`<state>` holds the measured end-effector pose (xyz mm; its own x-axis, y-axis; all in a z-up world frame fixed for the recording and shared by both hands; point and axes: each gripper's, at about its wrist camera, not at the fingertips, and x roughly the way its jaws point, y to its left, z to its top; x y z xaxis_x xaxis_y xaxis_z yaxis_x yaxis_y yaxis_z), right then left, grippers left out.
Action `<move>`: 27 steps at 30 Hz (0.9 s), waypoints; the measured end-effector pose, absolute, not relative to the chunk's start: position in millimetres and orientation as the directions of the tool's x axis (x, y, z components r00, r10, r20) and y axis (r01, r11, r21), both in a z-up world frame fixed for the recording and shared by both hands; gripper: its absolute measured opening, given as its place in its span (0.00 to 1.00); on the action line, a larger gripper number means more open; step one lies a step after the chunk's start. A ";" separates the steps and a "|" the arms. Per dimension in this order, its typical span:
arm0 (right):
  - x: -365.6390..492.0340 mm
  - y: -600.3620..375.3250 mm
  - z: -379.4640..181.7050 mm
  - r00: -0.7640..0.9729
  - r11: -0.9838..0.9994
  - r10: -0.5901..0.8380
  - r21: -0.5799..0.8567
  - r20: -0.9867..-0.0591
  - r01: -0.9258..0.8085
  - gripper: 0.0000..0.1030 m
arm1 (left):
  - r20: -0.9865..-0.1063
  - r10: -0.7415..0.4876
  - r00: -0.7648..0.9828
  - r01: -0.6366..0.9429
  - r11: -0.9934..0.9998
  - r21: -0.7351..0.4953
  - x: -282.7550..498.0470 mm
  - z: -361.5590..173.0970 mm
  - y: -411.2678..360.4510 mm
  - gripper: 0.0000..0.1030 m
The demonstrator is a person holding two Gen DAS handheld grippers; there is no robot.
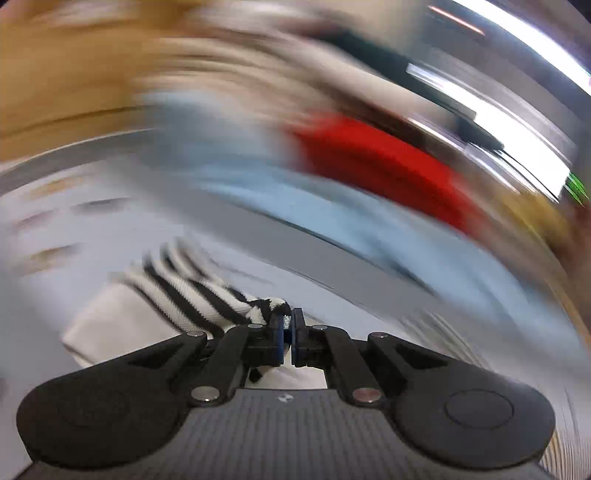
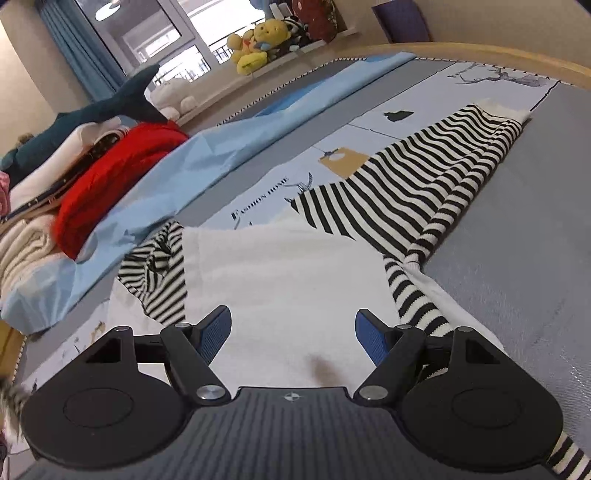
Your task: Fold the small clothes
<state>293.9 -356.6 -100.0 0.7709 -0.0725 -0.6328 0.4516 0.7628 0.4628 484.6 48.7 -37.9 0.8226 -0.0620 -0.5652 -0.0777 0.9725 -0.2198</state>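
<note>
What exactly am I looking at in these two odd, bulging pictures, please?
Each picture comes from a wide-angle camera mounted on a hand-held two-finger gripper; a person carries one in each hand. The left gripper is shut on an edge of the black-and-white striped garment; its view is smeared by motion. The right gripper is open above that garment's white panel, which lies spread on the bed cover. Beside it are a light blue sheet and a red knit.

My left view smears into heavy motion streaks; only my left claw (image 1: pixel 287 332) stays sharp. The right view is crisp, evenly daylit, perhaps from the window (image 2: pixel 147 33). Edges bow; shadows are soft.
</note>
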 end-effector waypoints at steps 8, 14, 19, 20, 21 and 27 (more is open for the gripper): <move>292.1 -364.6 -96.1 0.776 0.755 -0.050 0.485 -0.629 0.441 0.74 | -0.803 -0.243 0.543 0.391 0.920 -0.014 428.1 -122.8 -124.9 0.79; 292.0 -374.6 -92.2 0.784 0.739 -0.005 0.526 -0.620 0.421 0.74 | -0.713 -0.056 0.699 0.324 0.913 0.246 374.1 -72.2 -87.0 1.00; 299.3 -366.3 -90.1 0.801 0.751 0.061 0.555 -0.596 0.356 0.75 | -0.706 0.148 0.693 0.154 0.926 0.346 373.1 -95.7 -26.5 1.00; 302.5 -365.0 -90.3 0.802 0.752 0.077 0.563 -0.592 0.343 0.75 | -0.734 0.154 0.661 0.144 0.934 0.326 381.5 -107.8 -13.3 1.00; 307.6 -365.6 -91.4 0.803 0.748 0.098 0.576 -0.588 0.330 0.75 | -0.760 0.156 0.631 0.143 0.939 0.312 390.3 -118.2 -2.8 1.00; 383.3 -388.7 -126.0 0.706 0.597 0.298 0.703 -0.642 0.387 0.76 | -0.822 0.151 0.549 0.078 0.970 0.230 424.5 -128.7 44.1 0.99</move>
<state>383.3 -388.7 -126.0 0.7063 0.2979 -0.6422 0.3870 0.5972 0.7026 424.5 44.1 -128.7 0.5494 0.1507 -0.8218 0.0776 0.9701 0.2298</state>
